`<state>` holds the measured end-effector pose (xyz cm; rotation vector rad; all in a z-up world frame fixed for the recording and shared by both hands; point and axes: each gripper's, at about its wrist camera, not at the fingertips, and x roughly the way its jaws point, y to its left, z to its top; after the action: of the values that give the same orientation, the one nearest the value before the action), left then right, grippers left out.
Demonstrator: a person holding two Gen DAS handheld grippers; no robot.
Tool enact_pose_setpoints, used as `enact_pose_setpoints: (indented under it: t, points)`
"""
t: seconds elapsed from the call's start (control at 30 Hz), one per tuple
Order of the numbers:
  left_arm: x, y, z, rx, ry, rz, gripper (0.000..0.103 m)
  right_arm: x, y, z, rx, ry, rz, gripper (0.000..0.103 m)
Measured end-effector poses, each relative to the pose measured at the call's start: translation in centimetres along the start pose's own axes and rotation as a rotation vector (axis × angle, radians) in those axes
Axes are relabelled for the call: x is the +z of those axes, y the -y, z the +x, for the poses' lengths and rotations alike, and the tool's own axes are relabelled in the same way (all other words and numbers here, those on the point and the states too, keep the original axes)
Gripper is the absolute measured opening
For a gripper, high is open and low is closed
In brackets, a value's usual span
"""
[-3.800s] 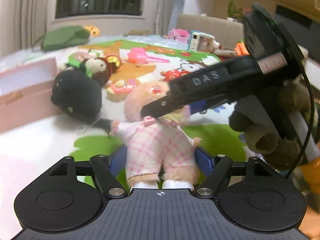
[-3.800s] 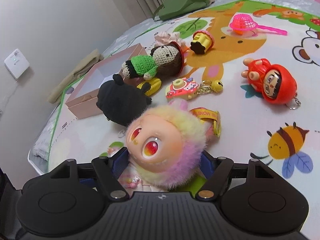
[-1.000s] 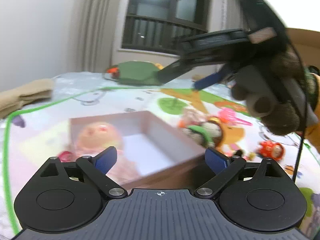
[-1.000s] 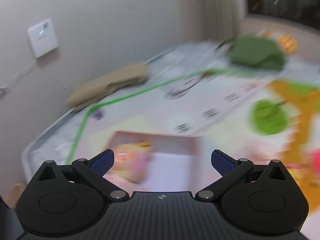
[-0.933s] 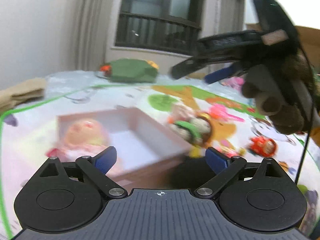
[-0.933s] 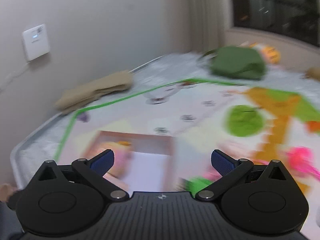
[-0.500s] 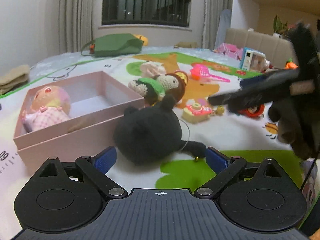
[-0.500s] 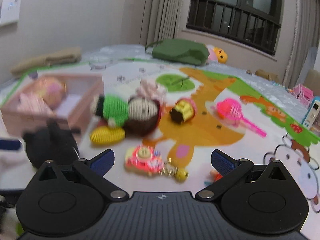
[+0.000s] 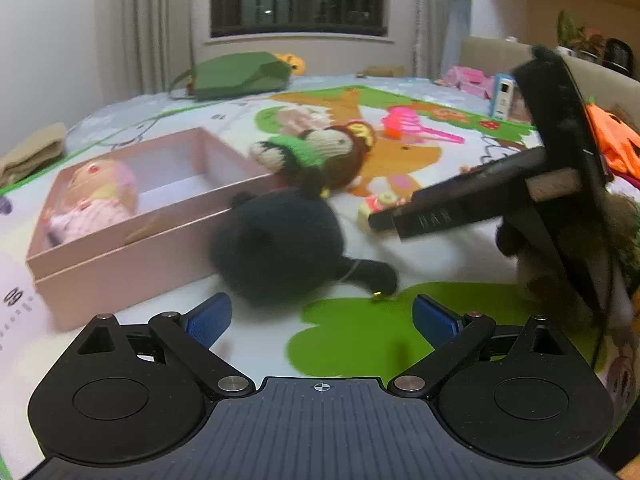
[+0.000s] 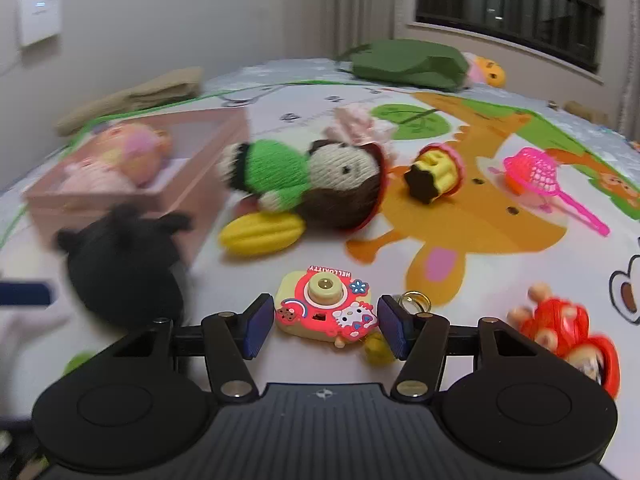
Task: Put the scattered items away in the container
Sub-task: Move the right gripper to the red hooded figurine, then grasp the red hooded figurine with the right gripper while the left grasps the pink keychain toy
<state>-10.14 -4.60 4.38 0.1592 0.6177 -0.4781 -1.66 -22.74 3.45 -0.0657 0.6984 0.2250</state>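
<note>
A red and yellow toy camera keychain lies on the play mat between the blue pads of my right gripper. Its jaws are closing and the pads meet the camera's two sides. My left gripper stands open low over the mat, nothing between its fingers. A black plush lies just beyond its fingertips, against the pink box. A pink-haired doll rests inside the box. The right gripper reaches in from the right in the left wrist view.
A crochet doll in green, a yellow toy, a cupcake toy, a pink net and a red figure are scattered on the mat. A green bag and folded cloth lie at the far edge.
Both grippers swung away from the box and came down over the toys. The right jaws narrowed from wide open onto the toy camera. The left gripper stayed open.
</note>
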Motion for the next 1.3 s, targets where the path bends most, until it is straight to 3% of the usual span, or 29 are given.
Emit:
enact_pose_setpoints:
  t: [0.13,0.27,0.43,0.6,0.77,0.83,0.9,1.0,1.13,1.3]
  points:
    - [0.2,1.3,0.7,-0.041,-0.009,0.036,0.1,-2.4,0.3,-3.1,0.016,-0.001,-0.024,0.058]
    - [0.3,2.9,1.6,-0.083,-0.026,0.062,0.1,-4.3,1.9,-6.6,-0.048,0.058,0.014,0.086]
    - [1.1,5.2,3.2,-0.143,-0.037,0.086,0.1,-5.3,5.0,-8.8,-0.227,0.126,0.081,0.092]
    - [2.3,7.4,4.2,-0.16,-0.024,0.145,0.1,-5.1,9.4,-6.8,-0.433,0.028,0.067,0.093]
    - [2.4,8.0,4.7,-0.158,-0.034,0.162,0.1,-4.5,13.3,-6.2,-0.6,0.03,0.112,0.093]
    - [2.2,7.8,4.9,-0.148,-0.046,0.155,0.1,-4.5,13.7,-7.2,-0.524,0.079,0.145,0.094]
    - [2.1,7.4,5.2,-0.134,-0.06,0.148,0.1,-4.4,13.1,-7.7,-0.424,0.121,0.127,0.101]
    - [2.0,6.8,5.5,-0.109,-0.078,0.132,0.1,-3.9,11.5,-7.0,-0.346,0.145,-0.041,0.103]
    - [1.9,6.2,5.2,-0.09,-0.082,0.116,0.1,-3.1,10.9,-4.3,-0.298,0.092,-0.242,0.103]
    - [1.9,6.2,5.4,-0.1,-0.093,0.086,0.1,-1.9,13.4,-0.7,-0.198,0.013,-0.164,0.103]
